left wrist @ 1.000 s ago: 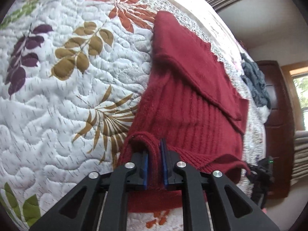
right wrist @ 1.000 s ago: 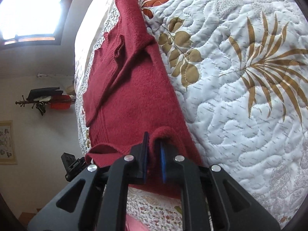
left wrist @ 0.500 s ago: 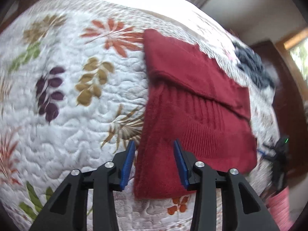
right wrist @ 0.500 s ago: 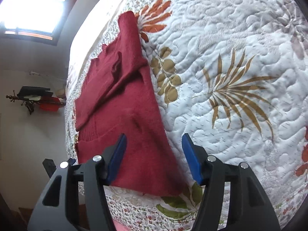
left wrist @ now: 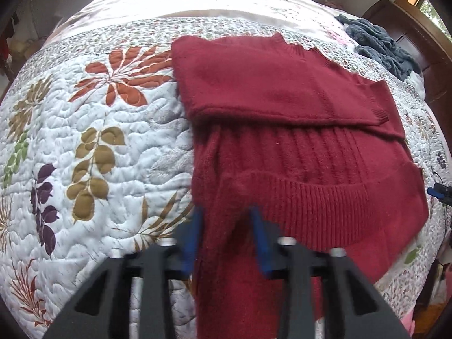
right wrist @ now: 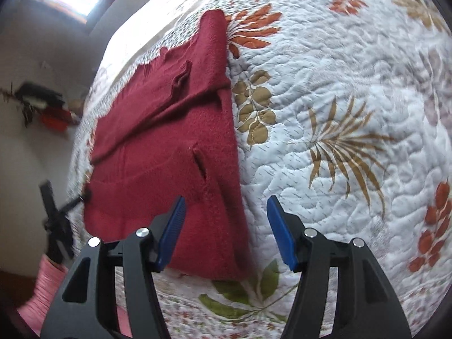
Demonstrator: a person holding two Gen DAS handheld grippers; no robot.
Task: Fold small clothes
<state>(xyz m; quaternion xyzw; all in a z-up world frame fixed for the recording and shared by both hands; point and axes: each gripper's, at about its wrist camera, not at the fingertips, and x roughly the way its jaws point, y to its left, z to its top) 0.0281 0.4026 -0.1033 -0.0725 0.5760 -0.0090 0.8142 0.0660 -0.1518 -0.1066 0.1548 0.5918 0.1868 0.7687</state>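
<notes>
Dark red knitted sweater point(left wrist: 296, 152) lies flat on the bed's white quilted bedspread with leaf prints point(left wrist: 93, 147), toward the near right of the bed in the left wrist view; sleeve folded across the chest, ribbed hem doubled up over the body. A second ago both tools were pinched on the hem edge, each with a tuck of knit between the blue pads; half a second ago both had let go and opened. Now the right tool point(right wrist: 226, 228) stands wide open, holding nothing, hovering above the sweater's near right corner and the quilt beside it. The left tool point(left wrist: 227, 240) is also parted, pads to either side of a strip of red knit but not pressing it, as far as the motion blur allows; nothing gripped, by my reading. Judgement: the bottom-up fold has been laid and released; one more fold, or smoothing, likely remains. A small slit-like pucker point(right wrist: 199, 166) shows in the fabric in the right wrist view, possibly a wrinkle to flatten. Hard to read: the sweater's near edge is hidden behind the left tool's body; its far right corner is cut by the lens rim. A grey-blue crumpled garment point(left wrist: 378, 42) lies far right, well apart.
</notes>
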